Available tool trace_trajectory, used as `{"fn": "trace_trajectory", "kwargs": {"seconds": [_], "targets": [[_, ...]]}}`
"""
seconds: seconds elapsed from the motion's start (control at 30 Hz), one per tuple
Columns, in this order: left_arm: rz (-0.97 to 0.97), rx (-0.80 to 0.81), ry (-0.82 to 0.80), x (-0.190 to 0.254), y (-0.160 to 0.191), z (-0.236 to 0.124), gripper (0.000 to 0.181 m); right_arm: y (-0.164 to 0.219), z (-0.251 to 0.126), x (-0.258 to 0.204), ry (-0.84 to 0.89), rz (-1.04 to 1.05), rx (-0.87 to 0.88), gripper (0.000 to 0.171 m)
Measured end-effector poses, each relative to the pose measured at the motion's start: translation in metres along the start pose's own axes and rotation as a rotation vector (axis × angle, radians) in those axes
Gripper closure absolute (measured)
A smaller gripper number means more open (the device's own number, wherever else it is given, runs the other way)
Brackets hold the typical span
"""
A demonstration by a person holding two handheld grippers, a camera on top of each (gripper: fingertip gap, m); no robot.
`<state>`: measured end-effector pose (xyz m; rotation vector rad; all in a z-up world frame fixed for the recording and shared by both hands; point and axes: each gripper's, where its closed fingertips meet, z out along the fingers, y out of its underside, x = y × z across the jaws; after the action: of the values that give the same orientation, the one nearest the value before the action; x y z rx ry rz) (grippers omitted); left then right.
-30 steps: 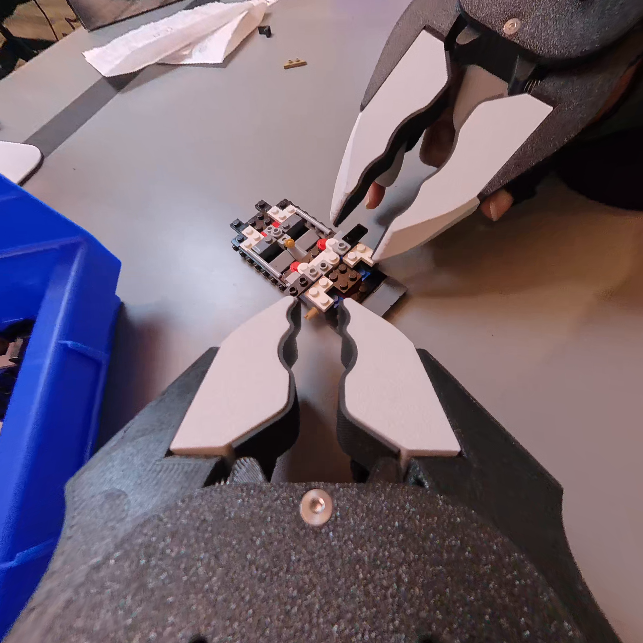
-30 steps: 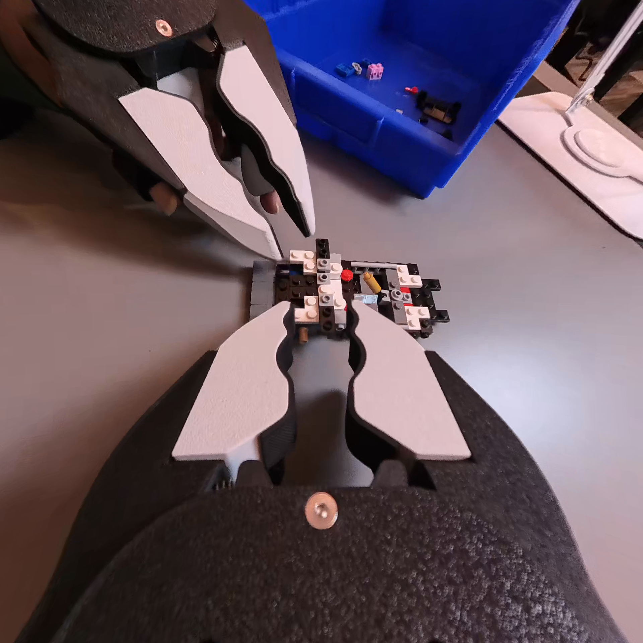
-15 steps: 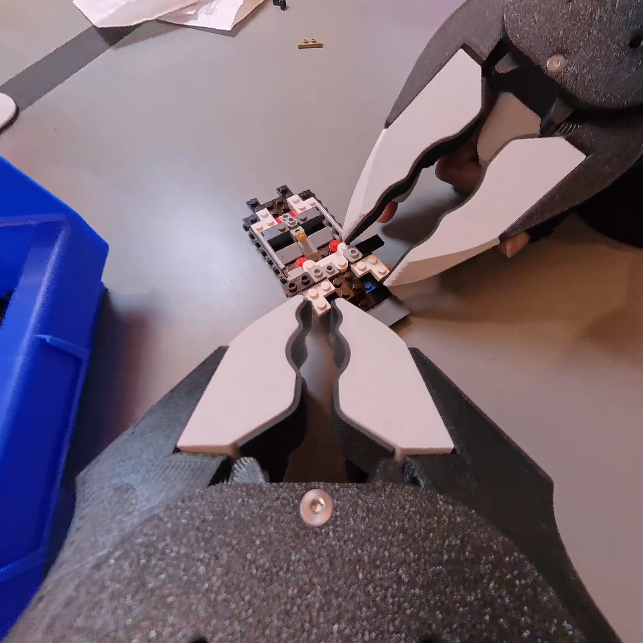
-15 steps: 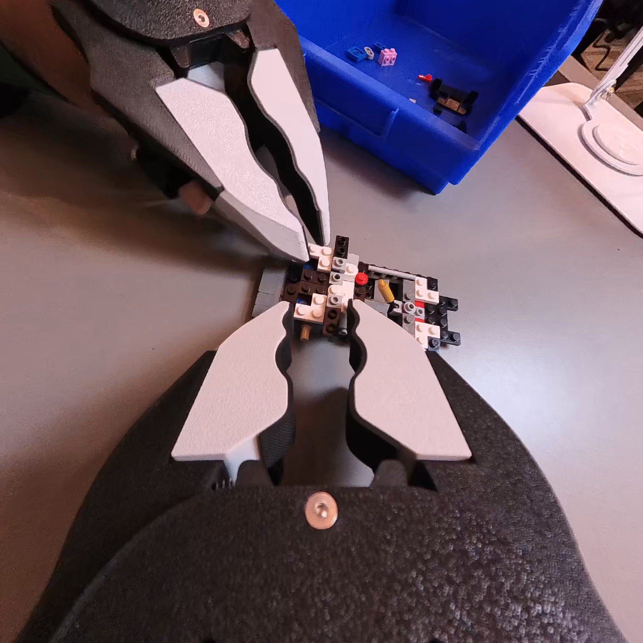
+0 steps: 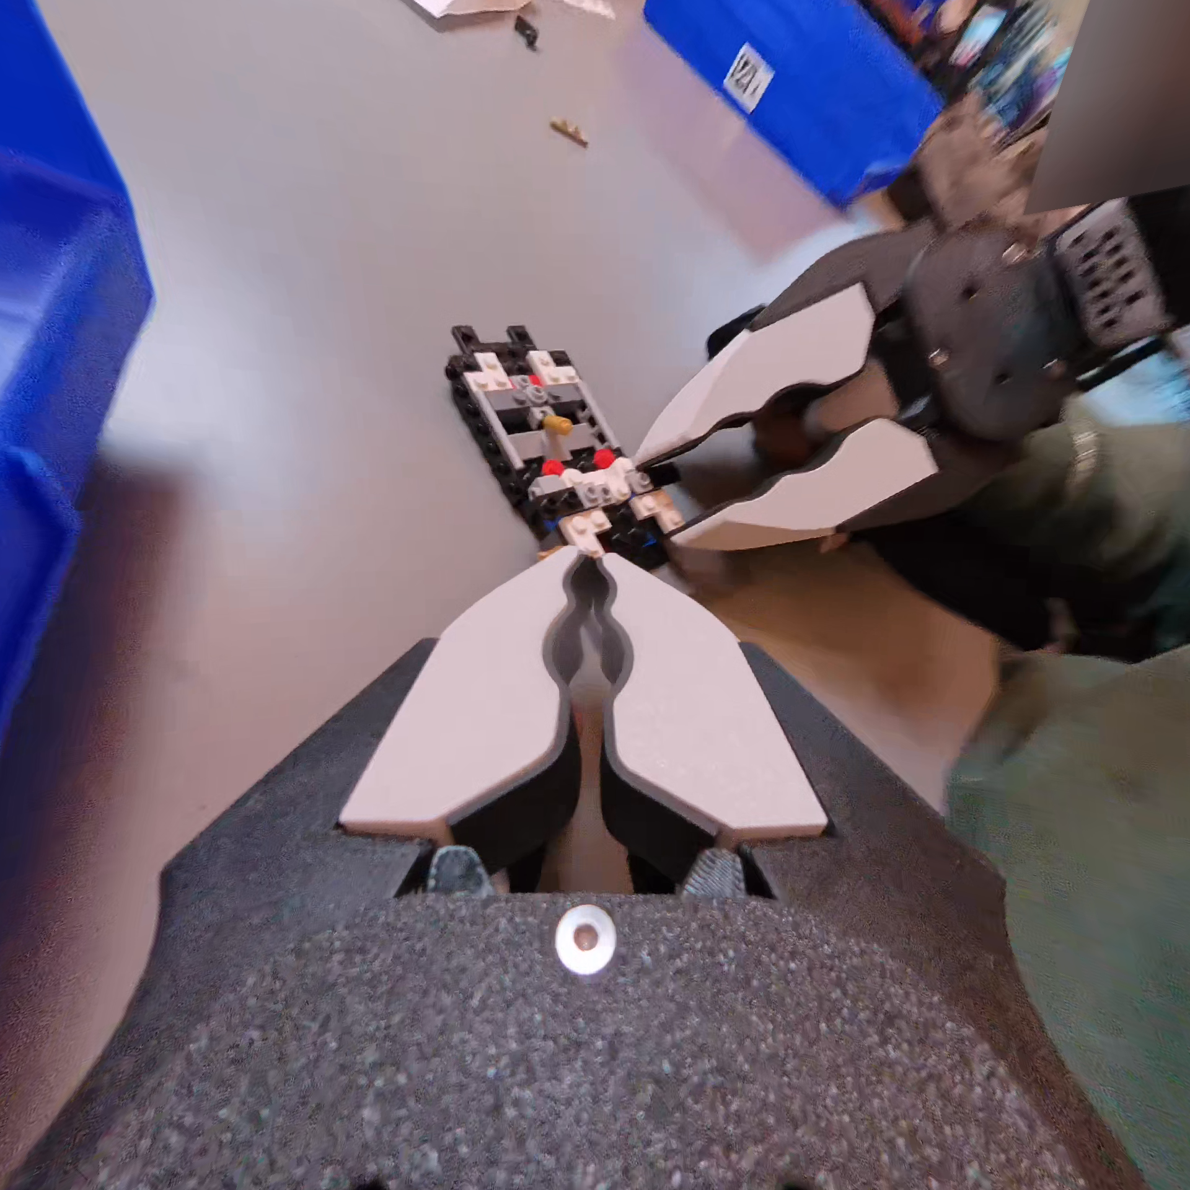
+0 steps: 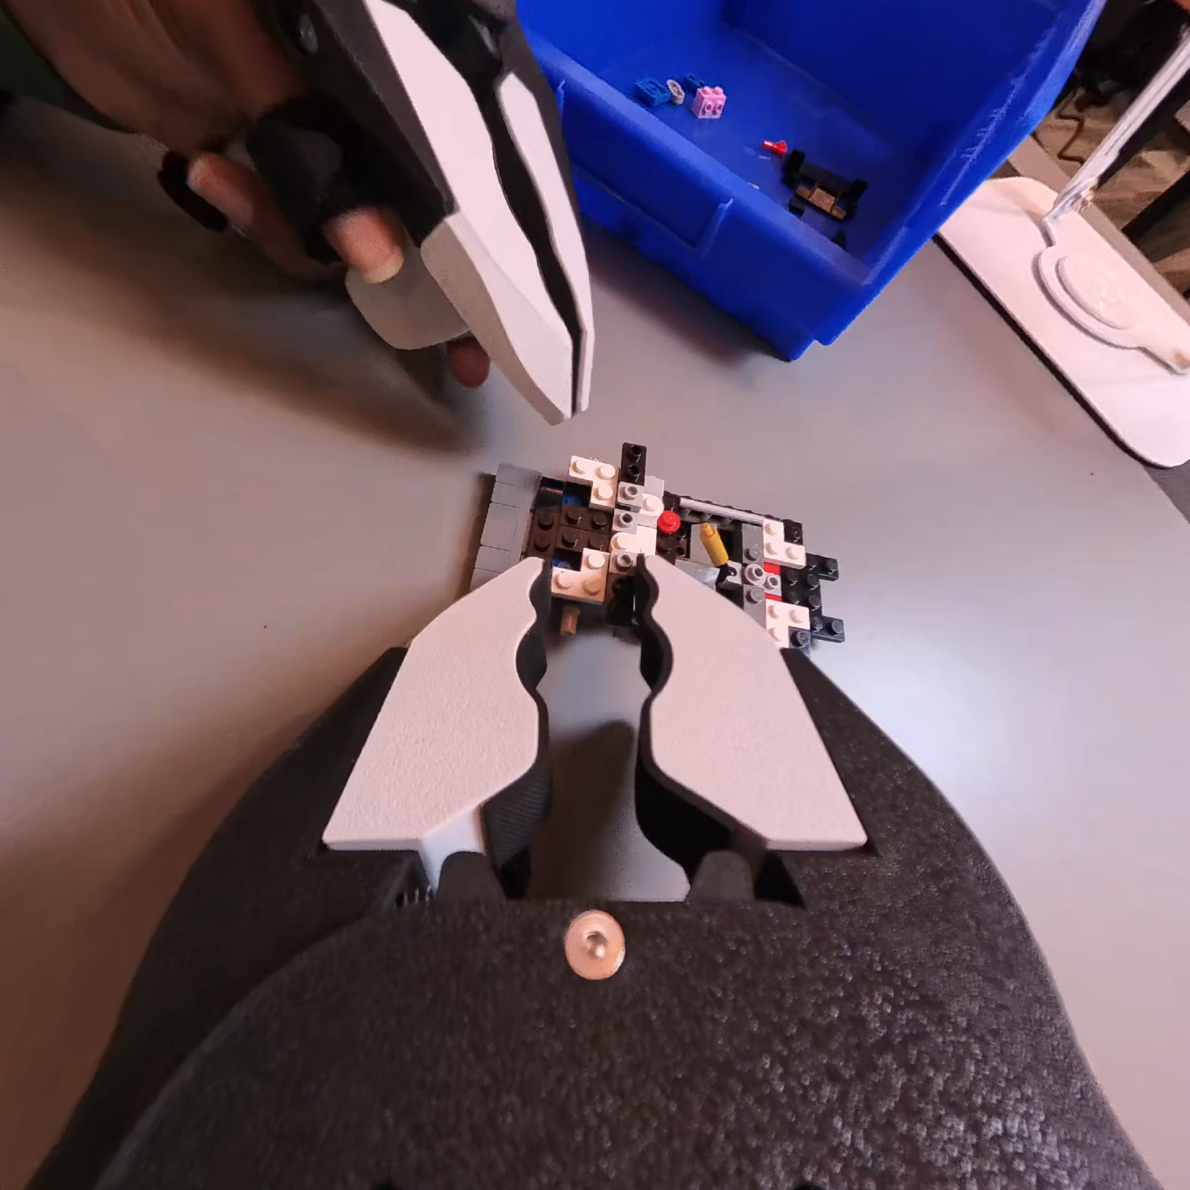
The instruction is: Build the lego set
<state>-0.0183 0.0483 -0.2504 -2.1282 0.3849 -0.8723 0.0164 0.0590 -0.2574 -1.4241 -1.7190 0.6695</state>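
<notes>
Studded brick model (image 6: 650, 547) between pale, wavy-edged left gripper (image 5: 589, 561) and right gripper (image 6: 589, 566).

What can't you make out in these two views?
1. Left wrist view: what is in the bin; the left edge cuts it off and it is blurred.
2. Left wrist view: whether the left gripper pinches a small piece; its closed tips hide this.
3. Right wrist view: whether the right gripper touches the brick model; its fingers cover the near edge.

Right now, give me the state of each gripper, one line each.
Left gripper: shut, tips nearly together, empty, at the near end of the brick model.
Right gripper: open, fingertips straddling the brick model's edge.
</notes>
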Motion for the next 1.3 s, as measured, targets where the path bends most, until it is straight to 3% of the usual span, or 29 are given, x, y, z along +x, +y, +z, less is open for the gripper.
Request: {"fn": "trace_trajectory", "kwargs": {"seconds": [0.13, 0.33, 0.77, 0.9, 1.3], "targets": [[0.164, -0.028, -0.138, -0.009, 0.004, 0.002, 0.181, -0.009, -0.004, -0.001, 0.062, -0.169, 0.036, 0.151], [0.279, -0.076, -0.178, -0.006, 0.01, 0.008, 0.16, 0.002, -0.002, -0.011, 0.072, -0.351, -0.031, 0.152], [0.499, -0.118, -0.305, -0.003, 0.013, 0.018, 0.164, 0.003, -0.002, -0.005, 0.108, -0.347, -0.042, 0.163], [0.586, -0.13, -0.341, -0.004, 0.014, 0.017, 0.181, 0.005, -0.002, 0.003, 0.149, -0.328, -0.061, 0.165], [0.607, -0.13, -0.289, 0.009, 0.019, 0.022, 0.181, -0.01, -0.014, 0.023, 0.227, -0.211, 0.041, 0.171]]}}
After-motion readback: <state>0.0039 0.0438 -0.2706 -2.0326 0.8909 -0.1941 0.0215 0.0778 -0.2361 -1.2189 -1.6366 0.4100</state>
